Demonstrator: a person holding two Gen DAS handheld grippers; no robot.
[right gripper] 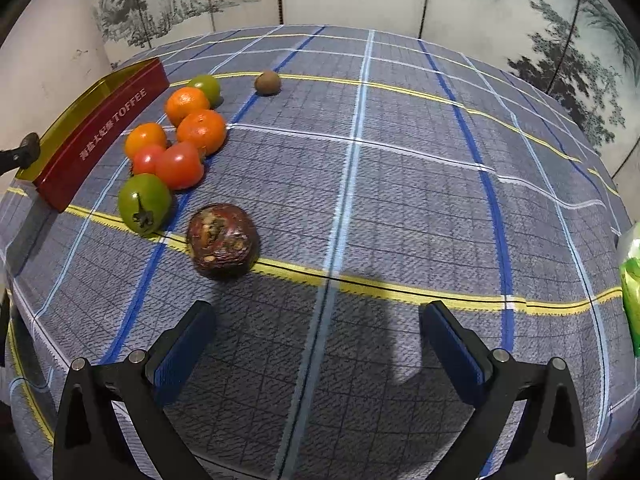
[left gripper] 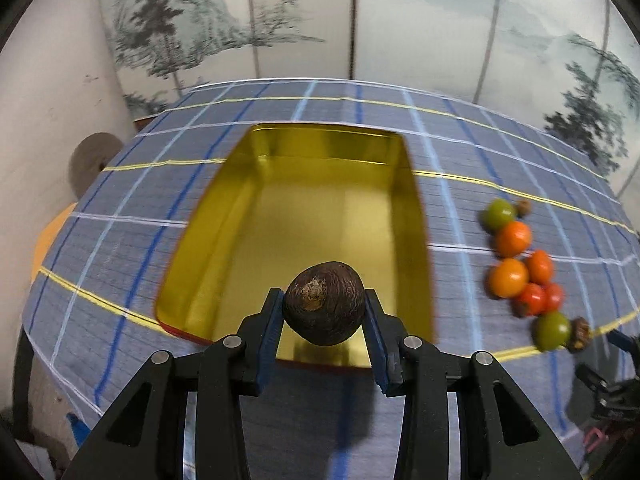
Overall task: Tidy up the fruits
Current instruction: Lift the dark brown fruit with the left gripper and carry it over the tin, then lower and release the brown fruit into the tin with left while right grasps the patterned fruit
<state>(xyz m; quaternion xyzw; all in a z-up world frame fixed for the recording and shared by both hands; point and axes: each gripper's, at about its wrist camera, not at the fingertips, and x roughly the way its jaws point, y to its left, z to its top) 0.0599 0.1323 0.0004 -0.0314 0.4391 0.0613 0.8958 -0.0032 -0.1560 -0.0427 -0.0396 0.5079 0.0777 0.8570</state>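
Observation:
My left gripper (left gripper: 325,312) is shut on a dark brown round fruit (left gripper: 324,307) and holds it above the near end of an empty gold tin tray (left gripper: 224,216). The tray also shows in the right wrist view (right gripper: 100,128) as a red box marked TOFFEE. Beside it lies a cluster of fruits: oranges (right gripper: 201,130), red tomatoes (right gripper: 179,165), a green fruit (right gripper: 144,202), a dark red-brown fruit (right gripper: 222,240) and a small brown fruit (right gripper: 267,82). The cluster shows in the left wrist view (left gripper: 520,268) too. My right gripper (right gripper: 318,326) is open and empty, hovering over the cloth near the dark red-brown fruit.
A blue plaid tablecloth (right gripper: 400,180) covers the table. A painted folding screen (left gripper: 420,20) stands behind it. A green bag (right gripper: 632,276) lies at the right table edge. An orange object (left gripper: 50,240) and a grey disc (left gripper: 94,156) sit off the left side.

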